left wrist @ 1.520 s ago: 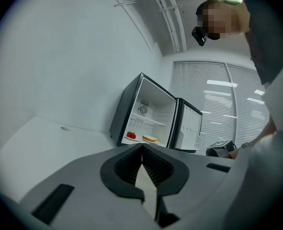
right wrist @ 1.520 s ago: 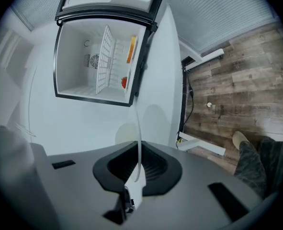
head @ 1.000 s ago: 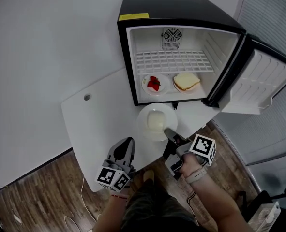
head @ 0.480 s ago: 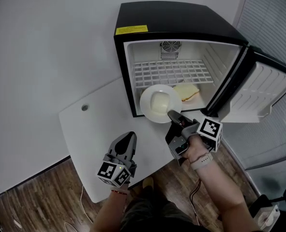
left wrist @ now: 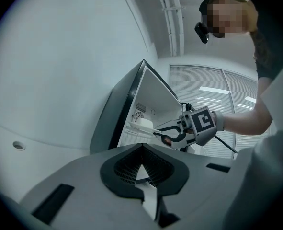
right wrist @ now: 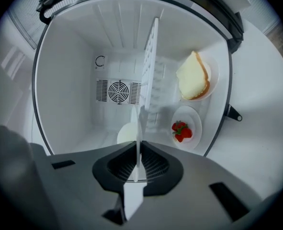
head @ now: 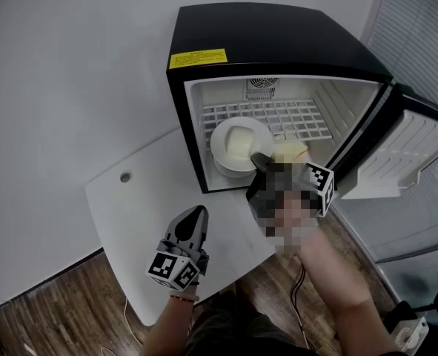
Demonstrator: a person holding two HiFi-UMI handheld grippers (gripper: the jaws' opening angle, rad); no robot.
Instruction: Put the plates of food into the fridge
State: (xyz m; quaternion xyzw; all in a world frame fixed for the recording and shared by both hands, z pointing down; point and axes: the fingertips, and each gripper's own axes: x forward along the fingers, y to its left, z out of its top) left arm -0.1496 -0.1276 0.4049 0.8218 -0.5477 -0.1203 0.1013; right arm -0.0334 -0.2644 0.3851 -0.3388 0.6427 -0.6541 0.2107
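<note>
While the round white plate (head: 221, 151) bearing a pale cream block of food (head: 241, 145) is pinched by its near rim in the right claw (head: 261, 160), it is held flat at the open front of the black cube-shaped fridge (head: 270, 32). In the right gripper view it is seen edge-on between the jaws, slightly above the level of the white wire shelf (head: 285, 116). On the fridge floor beneath that shelf, two further white plates are shown side by side in the same view: one carrying a white-bread sandwich (right wrist: 194, 75), the other red strawberries (right wrist: 181, 131). The white-lined fridge door (head: 407, 154) is swung wide at the right. The fridge is carried on a white tabletop (head: 141, 202). The left claw (head: 198, 213) is held over the near part of the tabletop, well apart from the fridge; its jaws are pressed together, with nothing between them.
</note>
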